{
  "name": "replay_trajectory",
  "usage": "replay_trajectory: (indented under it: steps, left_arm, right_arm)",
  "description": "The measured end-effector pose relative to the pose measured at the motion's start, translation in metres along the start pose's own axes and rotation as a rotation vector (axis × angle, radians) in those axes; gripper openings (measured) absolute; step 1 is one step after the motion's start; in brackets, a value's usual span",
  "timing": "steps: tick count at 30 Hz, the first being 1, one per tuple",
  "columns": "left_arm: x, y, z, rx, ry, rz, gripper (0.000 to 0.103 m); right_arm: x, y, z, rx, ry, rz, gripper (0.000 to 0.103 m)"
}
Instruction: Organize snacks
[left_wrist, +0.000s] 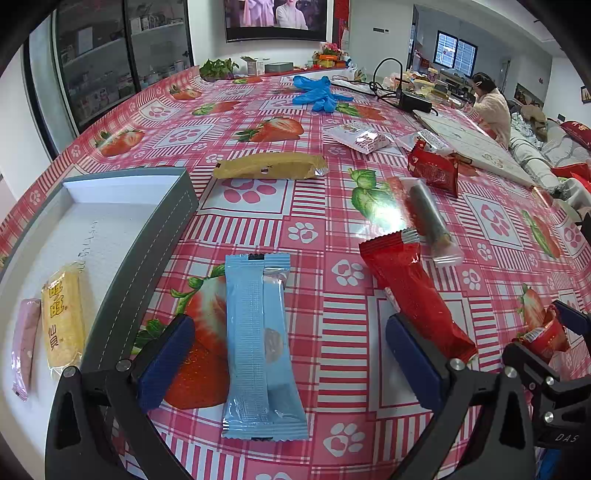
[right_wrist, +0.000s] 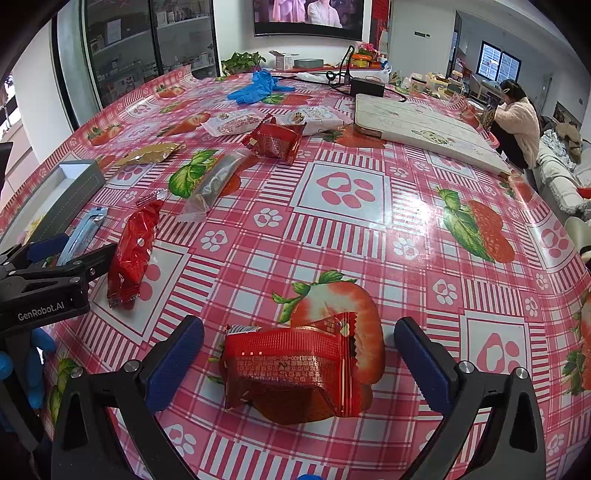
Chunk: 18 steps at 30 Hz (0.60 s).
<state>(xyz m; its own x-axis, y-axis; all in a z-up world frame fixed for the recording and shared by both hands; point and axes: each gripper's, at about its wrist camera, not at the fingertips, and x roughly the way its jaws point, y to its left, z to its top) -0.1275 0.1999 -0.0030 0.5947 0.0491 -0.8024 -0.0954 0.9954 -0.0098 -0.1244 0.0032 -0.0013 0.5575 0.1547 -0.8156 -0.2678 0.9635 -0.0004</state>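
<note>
On the left wrist camera, my left gripper (left_wrist: 290, 358) is spread wide, holding nothing, with the blue packet (left_wrist: 260, 347) lying flat on the tablecloth (left_wrist: 332, 206) between its fingers. The grey box (left_wrist: 147, 258), already holding a yellow snack (left_wrist: 62, 317) and a pink one (left_wrist: 26, 343), sits just to the left. The packet is thin and slick; I think the pads could slide over it or pinch the cloth instead. The long red packet (left_wrist: 413, 291) lies close by the right finger and could get nudged.

On the right wrist camera, my right gripper (right_wrist: 299, 363) is equally released, straddling a puffy red pouch (right_wrist: 291, 373). Closing hard may crush it, or squirt it out forward.
</note>
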Motion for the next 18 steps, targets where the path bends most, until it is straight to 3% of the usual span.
replay_trajectory:
  steps: [8,10,11,12,13,15,18]
  left_arm:
    - [0.0,-0.002,0.002,0.011,0.012,-0.009,0.1]
    - [-0.005,-0.002,0.002,0.015,-0.003,-0.011,0.082]
    - [-0.007,-0.003,0.003,0.013,-0.007,-0.011,0.075]
    - [-0.009,-0.003,0.003,0.017,-0.009,-0.016,0.053]
    - [-0.011,-0.004,0.003,0.028,-0.006,-0.028,0.025]
    - [-0.015,-0.004,0.004,0.026,0.021,-0.075,0.025]
    - [-0.024,0.003,-0.003,-0.022,0.027,-0.13,0.025]
  right_arm:
    - [-0.001,-0.001,0.003,0.007,0.041,-0.006,0.102]
    - [-0.007,-0.002,0.003,0.01,0.035,-0.005,0.085]
    - [-0.009,-0.002,0.004,0.008,0.03,-0.002,0.066]
    - [-0.011,-0.003,0.004,0.009,0.03,0.003,0.058]
    - [-0.012,-0.004,0.004,0.015,0.033,0.012,0.052]
    - [-0.014,-0.01,0.004,0.045,0.033,0.039,0.042]
    - [-0.018,-0.02,0.002,0.116,0.038,0.114,0.042]
